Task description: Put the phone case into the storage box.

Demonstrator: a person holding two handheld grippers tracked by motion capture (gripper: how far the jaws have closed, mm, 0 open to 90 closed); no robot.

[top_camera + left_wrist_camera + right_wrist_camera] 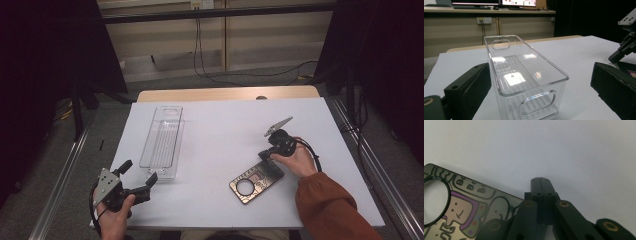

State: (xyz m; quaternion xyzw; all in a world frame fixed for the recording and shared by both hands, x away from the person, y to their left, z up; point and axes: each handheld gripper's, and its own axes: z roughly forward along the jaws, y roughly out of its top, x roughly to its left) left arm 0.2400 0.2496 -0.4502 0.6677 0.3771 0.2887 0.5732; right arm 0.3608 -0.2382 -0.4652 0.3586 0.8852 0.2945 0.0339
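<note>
My right gripper [263, 154] fingers together, empty, tips at far corner of card [256, 181]. Card flat on counter [225, 125], near right, well apart from bin [162, 141]. Need fingers parted before pinching card edge; flat card likely slips, so tilt low. My left gripper [139, 174] fingers apart, flanking bin's near end, not touching.

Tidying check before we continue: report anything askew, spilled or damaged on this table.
Nothing spilled or damaged. The flat card lies askew to the table edge, its corner under the shut right gripper. The clear bin stands upright, empty.
</note>
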